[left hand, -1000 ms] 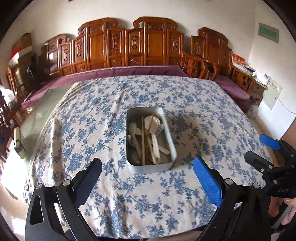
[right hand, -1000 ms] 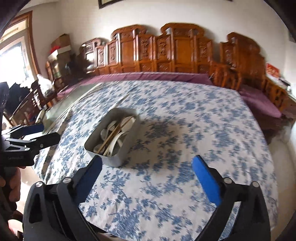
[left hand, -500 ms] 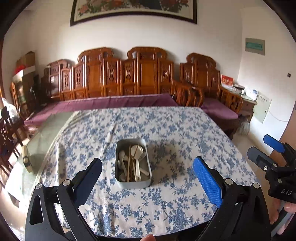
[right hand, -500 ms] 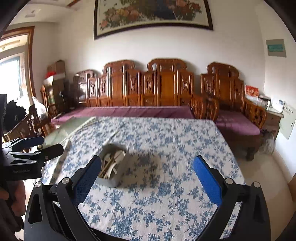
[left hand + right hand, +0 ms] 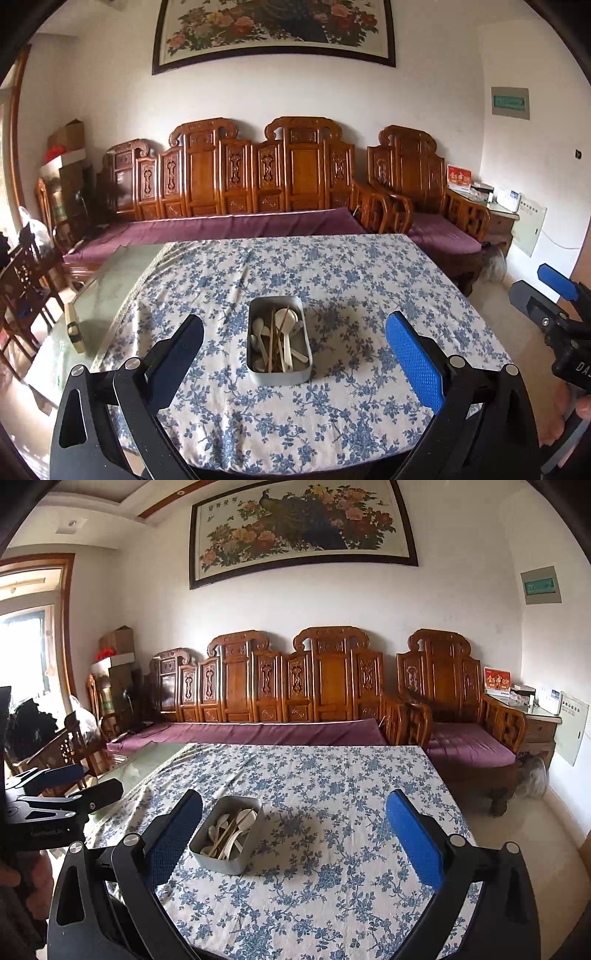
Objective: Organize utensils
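A metal tin [image 5: 279, 373] sits on the blue-flowered tablecloth [image 5: 332, 280]. It holds several white spoons [image 5: 286, 319] and wooden chopsticks [image 5: 272, 341]. The tin also shows in the right wrist view [image 5: 221, 864]. My left gripper [image 5: 295, 350] is open and empty, held back from the table's near edge in line with the tin. My right gripper [image 5: 293, 830] is open and empty, to the right of the tin and back from the table. Each gripper shows at the edge of the other's view: the right one [image 5: 546, 295] and the left one [image 5: 70, 782].
A carved wooden sofa [image 5: 258, 177] with purple cushions stands behind the table. Bare glass tabletop [image 5: 107, 280] lies left of the cloth, with a small object [image 5: 74, 326] on it. Wooden chairs [image 5: 26, 280] stand at the left. A side table [image 5: 495, 206] stands at the right.
Both grippers have pulled back and up from the table and tilted level. The tin now looks smaller and farther, and the wall and painting have come into view. Both stay open.
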The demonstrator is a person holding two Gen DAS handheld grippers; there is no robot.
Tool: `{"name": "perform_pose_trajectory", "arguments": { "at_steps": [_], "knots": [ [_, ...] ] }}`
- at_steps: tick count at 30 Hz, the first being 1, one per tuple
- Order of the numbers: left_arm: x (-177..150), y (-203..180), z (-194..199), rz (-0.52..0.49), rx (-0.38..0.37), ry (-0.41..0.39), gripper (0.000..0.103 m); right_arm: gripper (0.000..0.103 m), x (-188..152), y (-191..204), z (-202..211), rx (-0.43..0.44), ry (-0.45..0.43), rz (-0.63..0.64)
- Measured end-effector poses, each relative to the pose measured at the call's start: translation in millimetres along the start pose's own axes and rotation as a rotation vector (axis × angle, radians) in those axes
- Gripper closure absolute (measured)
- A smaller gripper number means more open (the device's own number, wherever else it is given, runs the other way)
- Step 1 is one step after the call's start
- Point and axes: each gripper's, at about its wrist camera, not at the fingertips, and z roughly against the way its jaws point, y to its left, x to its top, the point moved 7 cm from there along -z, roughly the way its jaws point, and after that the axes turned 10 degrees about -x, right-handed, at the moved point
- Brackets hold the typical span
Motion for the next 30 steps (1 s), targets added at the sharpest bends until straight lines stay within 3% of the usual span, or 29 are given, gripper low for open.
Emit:
{"name": "perform_pose_trajectory", "arguments": {
  "at_steps": [30],
  "knots": [
    [-3.6, -7.8, 4.7, 0.005, -0.007, -0.012, 0.008, 0.003, -3.4, -0.8, -2.5, -0.010, 0.011, 0.000]
  ]
}}
